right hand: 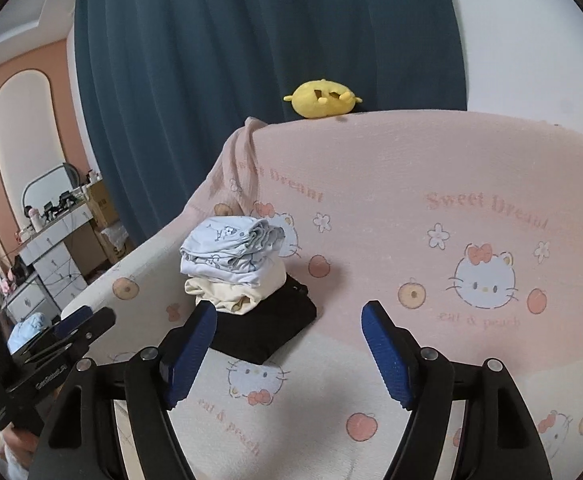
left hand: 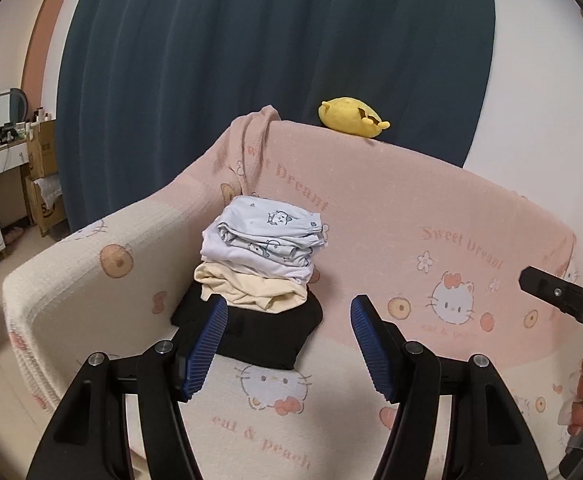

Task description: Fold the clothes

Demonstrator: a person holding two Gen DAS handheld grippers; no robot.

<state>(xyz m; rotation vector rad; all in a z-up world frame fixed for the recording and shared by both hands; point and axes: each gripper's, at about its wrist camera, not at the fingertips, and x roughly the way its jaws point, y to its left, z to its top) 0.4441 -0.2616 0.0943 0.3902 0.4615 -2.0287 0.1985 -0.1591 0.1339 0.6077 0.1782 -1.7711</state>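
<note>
The left gripper (left hand: pixel 289 336) is standing with its blue pads apart and nothing between them. The right gripper (right hand: pixel 289 340) is also standing wide apart and holding nothing. Both are hovering just in front of the pile of folded clothes (left hand: pixel 261 256), not touching it. The pile is sitting on the sofa (left hand: pixel 431 240), which a pink cat-print blanket (right hand: pixel 411 184) is covering. Behind the pile, on top of the sofa back, a yellow plush toy (left hand: pixel 351 117) is lying.

Folded clothes (left hand: pixel 263 256) soft matt cloth; sofa cover (left hand: pixel 431 216) textured woven cloth; plush toy (left hand: pixel 351 117) fuzzy
</note>
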